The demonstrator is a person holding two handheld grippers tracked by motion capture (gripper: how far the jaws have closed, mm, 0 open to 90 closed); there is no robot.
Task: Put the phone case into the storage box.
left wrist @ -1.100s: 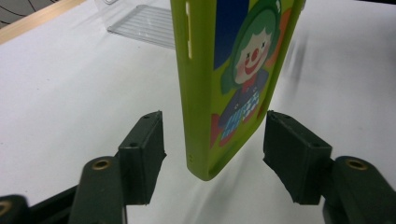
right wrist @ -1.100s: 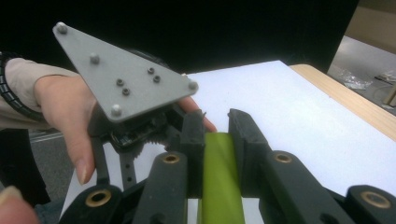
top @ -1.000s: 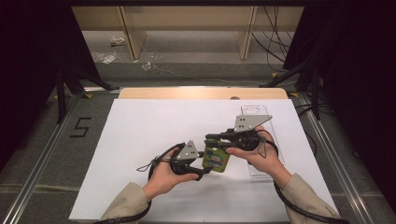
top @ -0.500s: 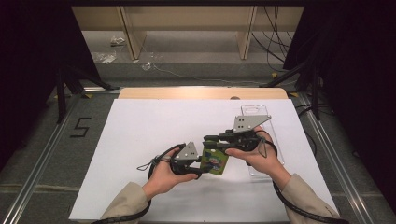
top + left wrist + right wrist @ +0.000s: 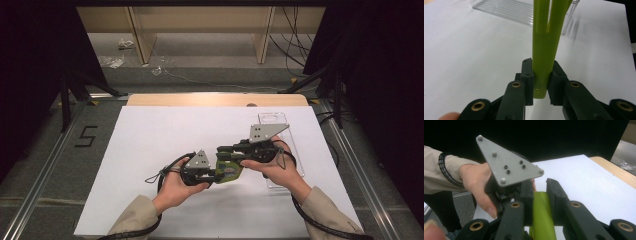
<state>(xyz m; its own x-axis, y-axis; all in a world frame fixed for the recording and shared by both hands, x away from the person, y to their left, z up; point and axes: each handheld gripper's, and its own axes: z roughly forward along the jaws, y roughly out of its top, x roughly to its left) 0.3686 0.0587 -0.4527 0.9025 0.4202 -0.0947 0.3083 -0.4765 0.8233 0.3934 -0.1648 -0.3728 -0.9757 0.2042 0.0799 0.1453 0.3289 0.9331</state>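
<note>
Green plastic piece [image 5: 229, 170] held up over the white table [image 5: 150, 145], between both grippers. Left gripper [image 5: 541, 86] pinching one end, right gripper [image 5: 540, 195] pinching the other, long side running jaw to jaw.

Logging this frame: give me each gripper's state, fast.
Left gripper: shut on the green piece, pinching its end.
Right gripper: jaws on either side of the green piece; a firm clamp cannot be told.

Bright overhead light, dark surroundings, soft shadows, blurred close-ups
</note>
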